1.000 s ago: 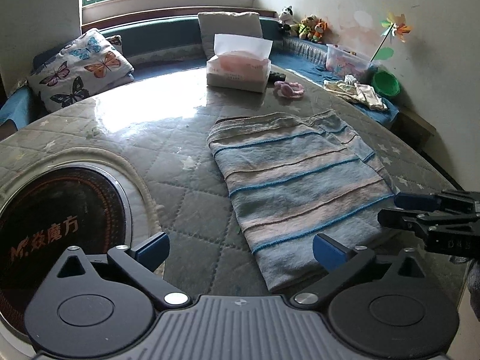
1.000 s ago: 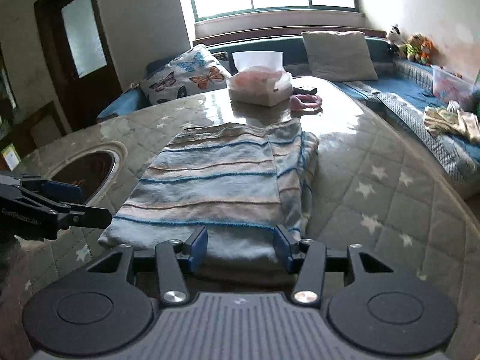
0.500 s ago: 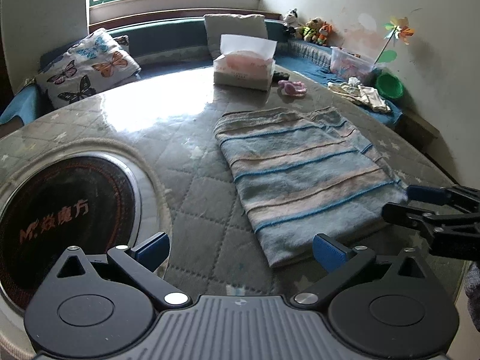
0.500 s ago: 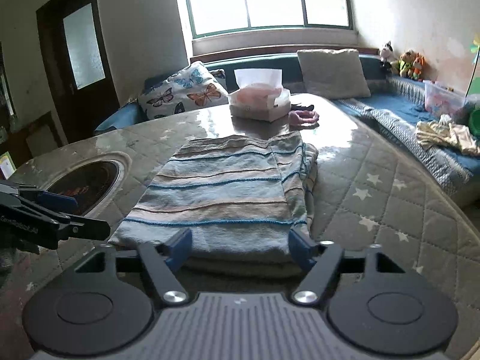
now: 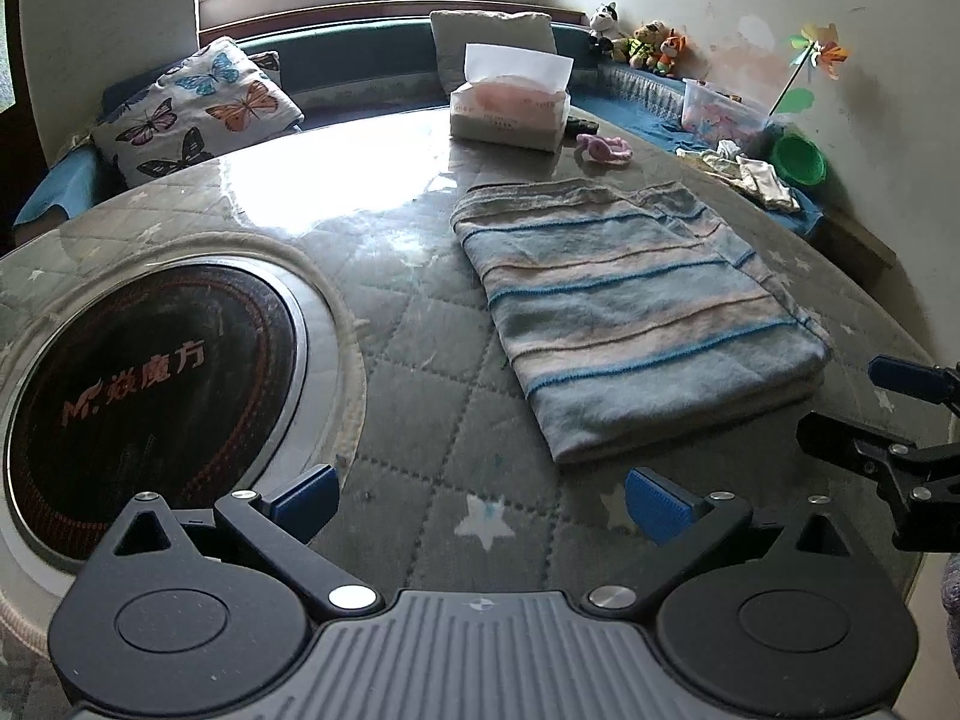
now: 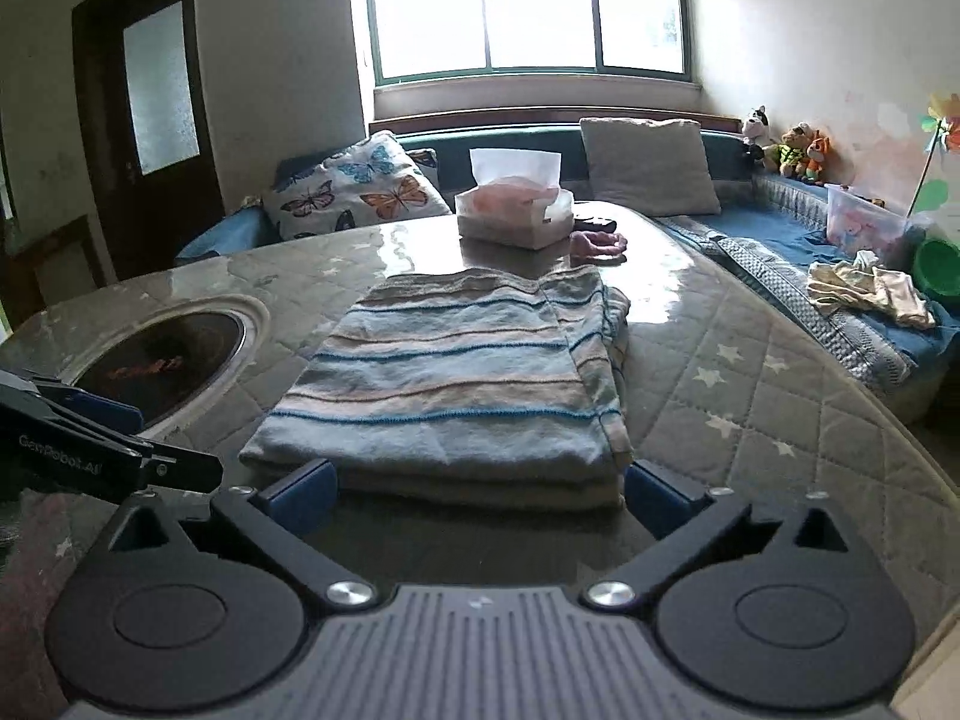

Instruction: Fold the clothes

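A: From where is the left wrist view taken?
B: From low behind the left gripper (image 5: 480, 498), faced across the table (image 5: 420, 324); the folded garment (image 5: 636, 312) is seen ahead and to its right.

A: And the right wrist view?
B: Low behind the right gripper (image 6: 480, 489), with the garment just ahead. The garment, tissue box (image 6: 513, 213) and window are shared by the 2 views.
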